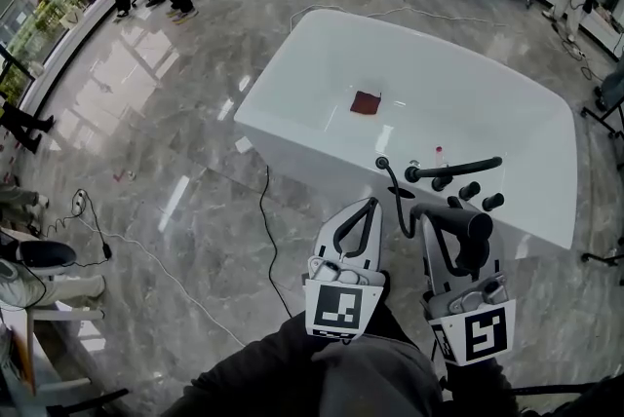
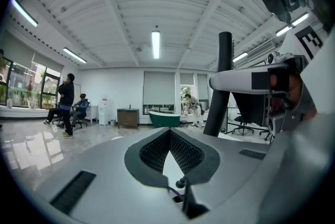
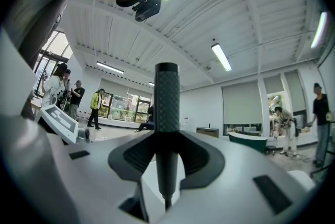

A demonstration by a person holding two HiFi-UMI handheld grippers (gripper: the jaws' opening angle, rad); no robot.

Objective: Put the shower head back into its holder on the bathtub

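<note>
The jaws of the right gripper (image 3: 166, 136) clamp the rigid, probably slick shower head (image 1: 458, 222) mid-handle by the rim of the bathtub (image 1: 292, 134), where its hose (image 1: 395, 201) may tug, so a firm hold suits; the jaws of the left gripper (image 1: 369, 206) are together, empty.

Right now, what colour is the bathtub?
The bathtub is plain white, inside and out. The head view shows it best.
</note>
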